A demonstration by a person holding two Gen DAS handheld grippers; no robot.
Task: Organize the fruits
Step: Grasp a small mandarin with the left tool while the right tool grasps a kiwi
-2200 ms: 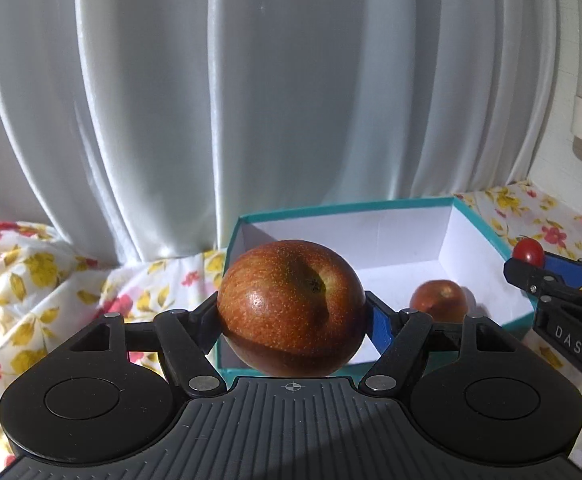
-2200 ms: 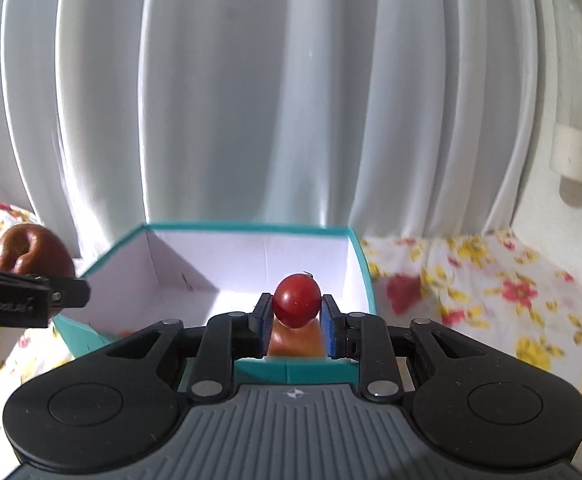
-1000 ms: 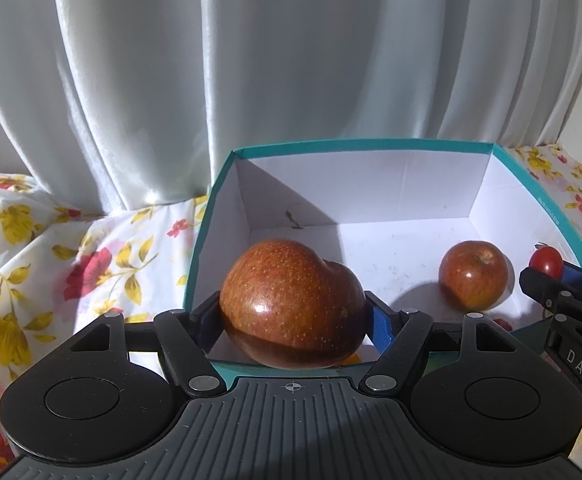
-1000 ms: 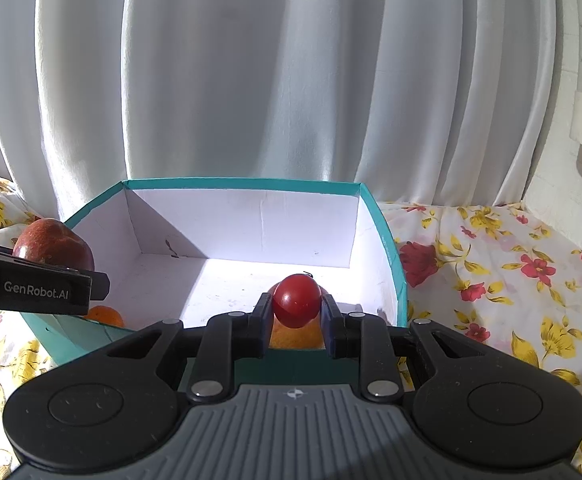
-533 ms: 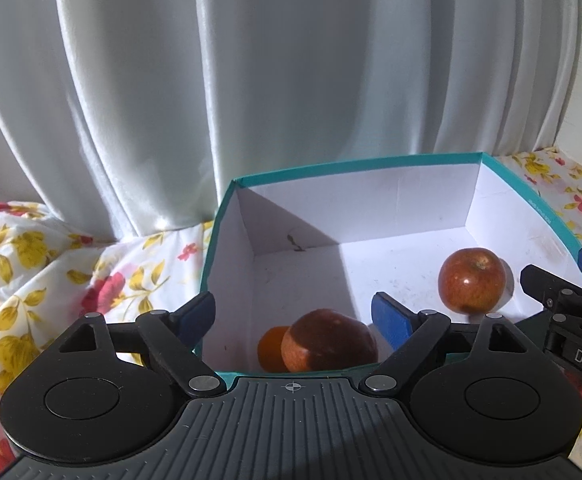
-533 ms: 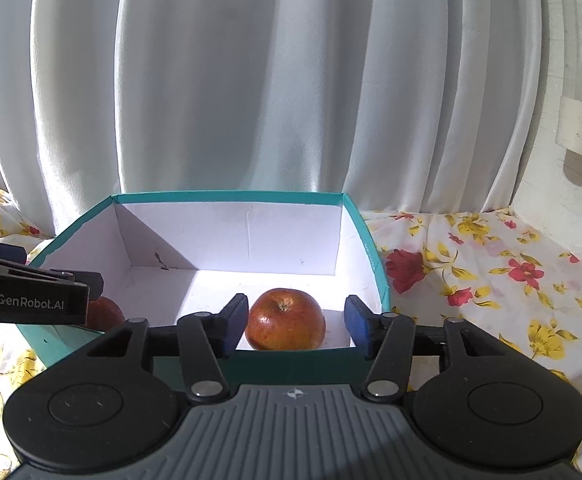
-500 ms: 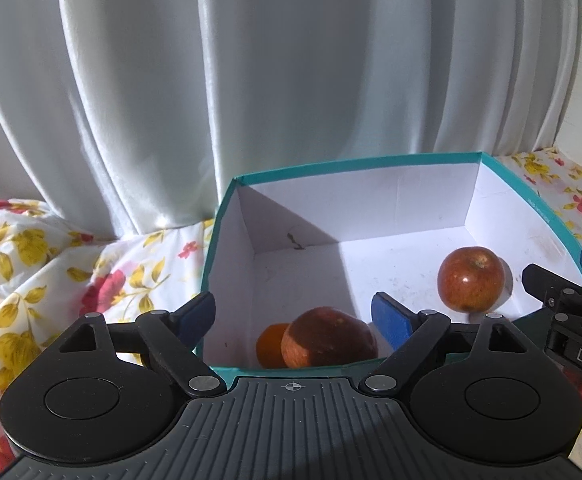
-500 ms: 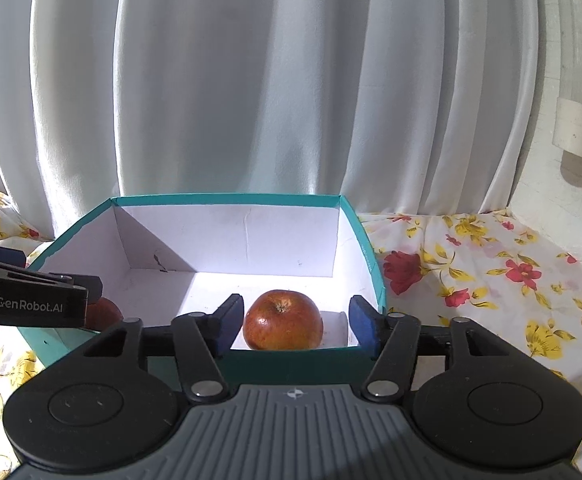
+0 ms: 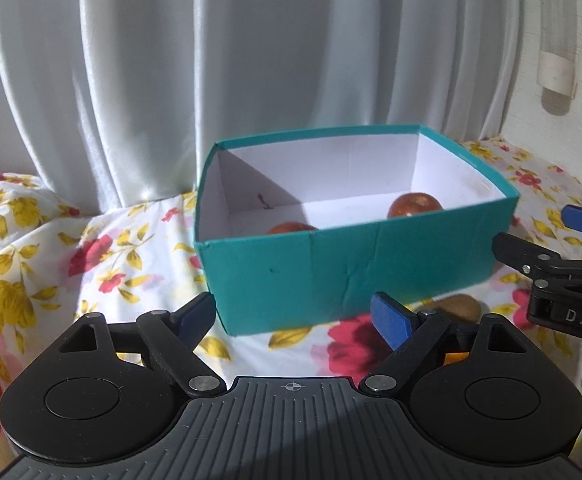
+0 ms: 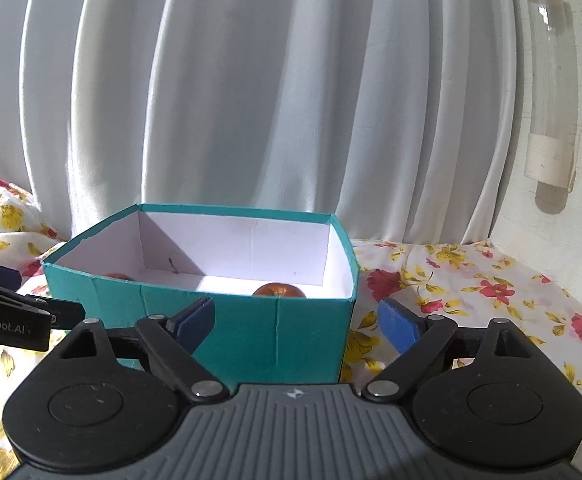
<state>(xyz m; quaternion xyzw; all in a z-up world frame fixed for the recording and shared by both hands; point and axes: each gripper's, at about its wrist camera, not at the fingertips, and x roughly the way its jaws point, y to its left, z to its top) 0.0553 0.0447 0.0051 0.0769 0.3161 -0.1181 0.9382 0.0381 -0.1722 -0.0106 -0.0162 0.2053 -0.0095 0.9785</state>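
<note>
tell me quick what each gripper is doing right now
left gripper: open, empty
right gripper: jaws opening, nothing between them

A home: white curtains hang behind a flower-print sheet.

White curtain behind; floral cloth below.

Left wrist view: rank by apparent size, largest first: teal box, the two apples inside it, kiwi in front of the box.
1. teal box, by far.
2-4. Unsure: right apple, left apple, kiwi. The box wall hides most of both apples, the gripper's finger covers part of the kiwi, and it lies nearer the camera.
</note>
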